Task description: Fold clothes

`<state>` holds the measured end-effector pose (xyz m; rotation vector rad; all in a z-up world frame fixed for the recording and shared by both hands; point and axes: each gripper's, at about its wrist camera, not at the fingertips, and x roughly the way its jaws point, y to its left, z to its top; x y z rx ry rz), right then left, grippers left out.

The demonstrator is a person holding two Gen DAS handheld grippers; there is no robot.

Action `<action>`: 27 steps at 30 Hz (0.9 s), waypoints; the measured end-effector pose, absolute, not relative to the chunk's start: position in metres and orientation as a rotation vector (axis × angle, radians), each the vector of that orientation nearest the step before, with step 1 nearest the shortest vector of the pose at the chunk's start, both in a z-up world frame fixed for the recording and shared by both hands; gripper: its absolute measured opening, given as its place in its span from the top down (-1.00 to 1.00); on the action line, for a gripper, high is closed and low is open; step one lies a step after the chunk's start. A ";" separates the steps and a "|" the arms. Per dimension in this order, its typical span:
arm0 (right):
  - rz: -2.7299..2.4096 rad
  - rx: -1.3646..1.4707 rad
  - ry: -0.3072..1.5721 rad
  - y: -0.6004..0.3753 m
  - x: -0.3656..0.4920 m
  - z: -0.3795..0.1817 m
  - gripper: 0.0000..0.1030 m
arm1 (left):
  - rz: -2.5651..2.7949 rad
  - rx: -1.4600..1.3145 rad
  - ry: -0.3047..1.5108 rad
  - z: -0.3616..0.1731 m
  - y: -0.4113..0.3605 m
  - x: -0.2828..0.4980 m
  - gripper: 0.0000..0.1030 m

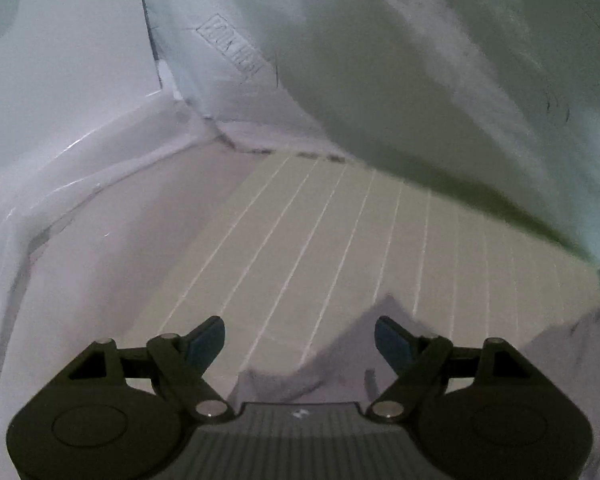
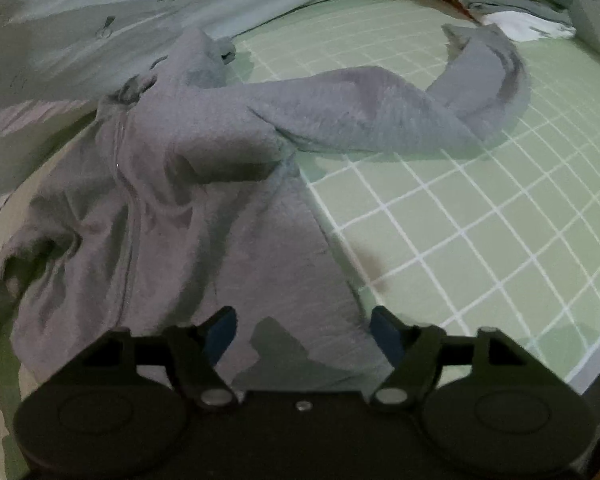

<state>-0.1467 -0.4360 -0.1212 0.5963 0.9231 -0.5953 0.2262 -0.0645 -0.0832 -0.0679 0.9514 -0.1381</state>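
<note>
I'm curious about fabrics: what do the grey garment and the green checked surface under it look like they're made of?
The grey garment looks like soft, matte fleece or sweatshirt knit: fuzzy surface, thick rounded folds, a zip down the front. The green checked sheet seems thin woven cotton, smooth and flat, though blur leaves this uncertain.

The left gripper (image 1: 299, 338) is black, with blue pads (image 1: 206, 340) and silver pivot screws. The right gripper (image 2: 302, 330) matches it, round black housings either side.
</note>
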 end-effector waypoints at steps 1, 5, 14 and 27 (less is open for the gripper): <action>-0.602 0.602 0.917 -0.435 -0.146 -0.121 -0.57 | -0.146 -0.073 0.946 -0.079 -0.061 0.228 -0.65; -0.675 0.630 0.928 -0.434 -0.143 -0.125 -0.58 | -0.257 -0.073 0.978 -0.080 -0.064 0.207 -0.66; -0.629 0.667 0.970 -0.444 -0.144 -0.134 -0.59 | -0.550 0.031 1.098 -0.115 -0.129 0.118 -0.66; -0.299 0.582 0.896 -0.462 -0.182 -0.095 0.82 | -0.525 -0.130 1.129 -0.088 -0.119 0.053 0.61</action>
